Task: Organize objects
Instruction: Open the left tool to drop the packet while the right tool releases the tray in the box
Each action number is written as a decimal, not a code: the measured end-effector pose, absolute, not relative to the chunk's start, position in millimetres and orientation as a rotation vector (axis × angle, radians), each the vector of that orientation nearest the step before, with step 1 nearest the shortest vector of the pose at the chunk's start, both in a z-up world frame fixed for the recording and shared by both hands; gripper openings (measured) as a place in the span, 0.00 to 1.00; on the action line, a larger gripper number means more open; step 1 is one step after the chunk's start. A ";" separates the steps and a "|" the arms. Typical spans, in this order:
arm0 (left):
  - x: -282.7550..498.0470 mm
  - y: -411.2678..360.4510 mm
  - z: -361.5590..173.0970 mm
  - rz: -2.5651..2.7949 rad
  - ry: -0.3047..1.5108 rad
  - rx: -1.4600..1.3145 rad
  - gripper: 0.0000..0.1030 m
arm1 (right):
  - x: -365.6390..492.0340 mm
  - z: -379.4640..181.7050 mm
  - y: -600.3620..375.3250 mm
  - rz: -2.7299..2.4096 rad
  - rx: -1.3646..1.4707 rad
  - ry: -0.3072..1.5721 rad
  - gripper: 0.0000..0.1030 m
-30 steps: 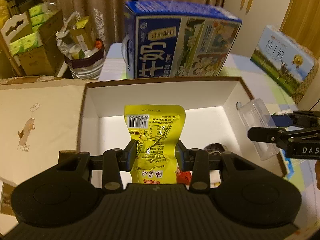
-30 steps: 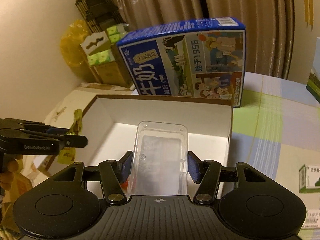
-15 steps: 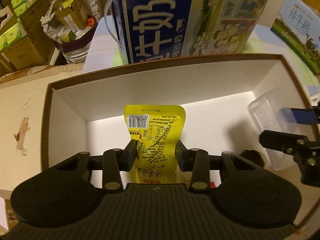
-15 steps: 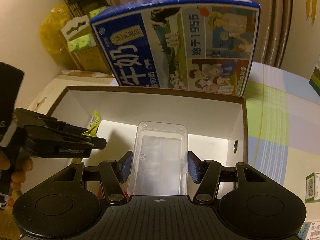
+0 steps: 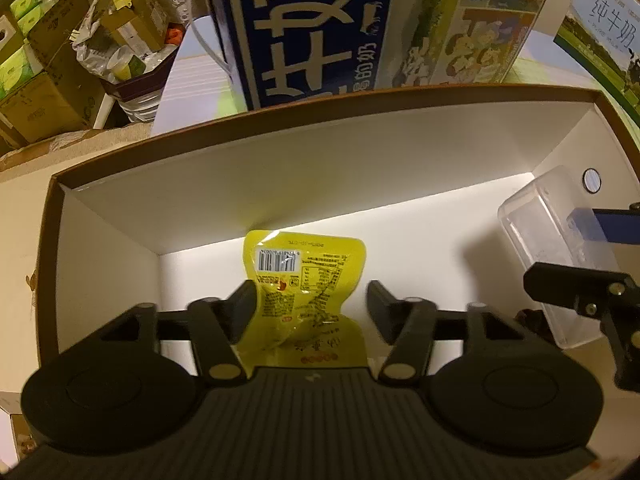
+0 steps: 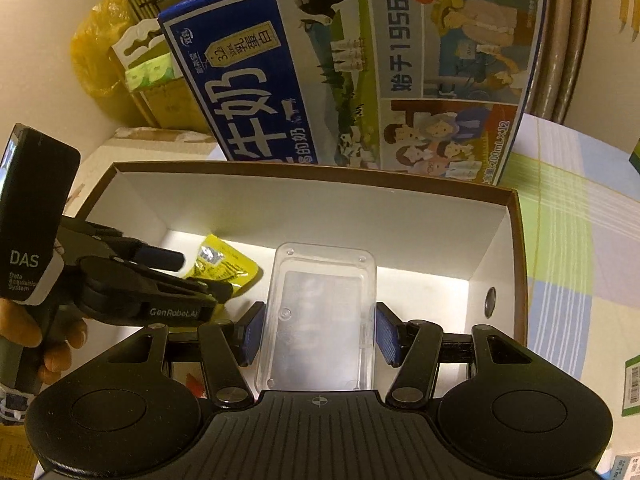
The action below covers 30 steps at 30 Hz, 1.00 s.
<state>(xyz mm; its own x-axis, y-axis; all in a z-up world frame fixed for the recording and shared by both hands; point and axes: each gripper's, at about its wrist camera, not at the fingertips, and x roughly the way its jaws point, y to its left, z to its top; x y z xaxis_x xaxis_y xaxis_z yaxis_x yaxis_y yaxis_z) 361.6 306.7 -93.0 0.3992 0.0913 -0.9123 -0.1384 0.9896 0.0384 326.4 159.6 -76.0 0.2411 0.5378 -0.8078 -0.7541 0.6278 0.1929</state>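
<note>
A yellow snack packet [image 5: 308, 280] lies on the floor of the white box with a brown rim [image 5: 280, 176]. My left gripper [image 5: 310, 300] is open around it, its fingers standing clear of both sides. The right wrist view shows the packet [image 6: 224, 264] just past the left gripper [image 6: 192, 276]. My right gripper [image 6: 320, 328] is shut on a clear plastic case [image 6: 324, 312], held low inside the box [image 6: 320, 200] near its right wall. The left wrist view has the case [image 5: 548, 240] at the right.
A big blue milk carton [image 5: 320, 32] stands right behind the box, and a second milk box [image 5: 600, 40] sits at the far right. Cardboard boxes and a full bin [image 5: 132, 56] are at the left. Something small and dark [image 5: 532, 316] lies in the box. A hand [image 6: 60, 340] holds the left gripper.
The left gripper has let go of the yellow packet and opened; the packet now rests in the box. Both grippers have gone deeper into the box. The right one still holds the case.
</note>
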 end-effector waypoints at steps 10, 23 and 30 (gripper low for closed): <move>347.8 312.9 -69.5 0.144 1.100 -0.074 0.75 | 326.5 -75.4 169.1 0.907 -0.259 0.963 0.52; 300.7 305.0 -27.6 0.193 1.021 -0.096 0.83 | 307.8 -49.4 140.0 0.963 -0.199 0.911 0.60; 268.0 293.1 -7.1 0.233 0.990 -0.126 0.84 | 283.9 -33.9 105.6 0.986 -0.184 0.892 0.62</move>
<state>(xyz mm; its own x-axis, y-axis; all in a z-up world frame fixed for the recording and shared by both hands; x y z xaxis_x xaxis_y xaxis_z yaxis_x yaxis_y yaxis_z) 268.0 293.1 -7.1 0.5269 0.1372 -0.8388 -0.2514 0.9679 0.0004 283.9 105.6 -33.9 0.2410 0.6453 -0.7249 -0.7862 0.5677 0.2441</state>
